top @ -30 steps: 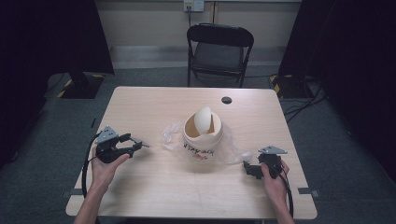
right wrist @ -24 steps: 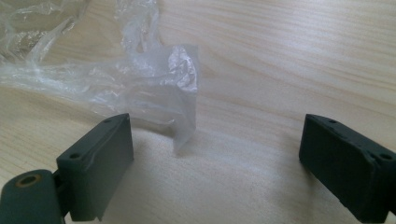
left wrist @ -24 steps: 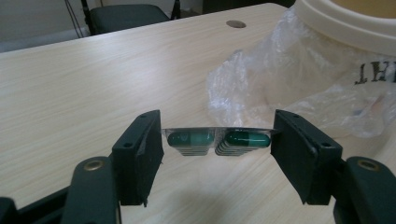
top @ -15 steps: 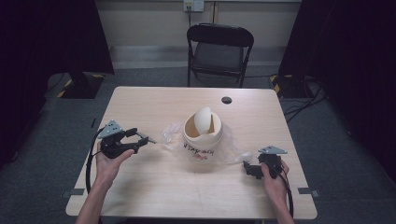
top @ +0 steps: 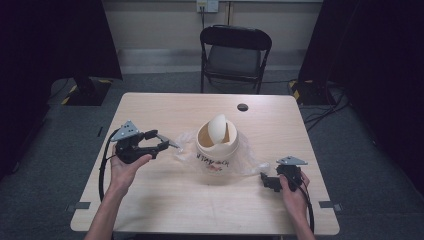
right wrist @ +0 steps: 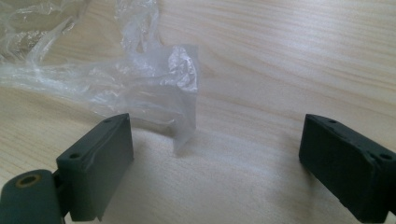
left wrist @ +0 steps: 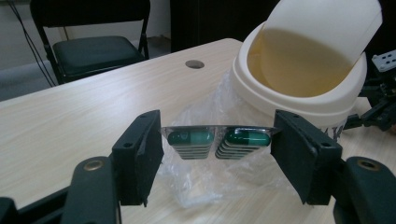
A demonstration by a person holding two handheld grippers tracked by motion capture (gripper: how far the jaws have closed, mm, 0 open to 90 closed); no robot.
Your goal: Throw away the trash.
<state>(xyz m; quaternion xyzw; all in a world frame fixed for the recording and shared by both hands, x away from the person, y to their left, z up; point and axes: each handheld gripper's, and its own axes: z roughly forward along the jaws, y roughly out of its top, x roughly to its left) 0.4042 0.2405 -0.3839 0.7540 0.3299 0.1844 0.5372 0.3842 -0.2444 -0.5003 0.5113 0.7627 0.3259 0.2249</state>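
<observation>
In the high view, the left claw (top: 167, 143) hung over the table (top: 165, 200) just left of the cream swing-lid bin (top: 217, 150), aimed at its tipped flap, probably to drop its load in. The left gripper view showed its jaws clamped on a blister pack of green capsules (left wrist: 218, 138), near the bin's mouth. In the right gripper view, the right claw (right wrist: 219, 163) rested wide open and empty right of the bin, beside the clear plastic bag (right wrist: 154, 93).
</observation>
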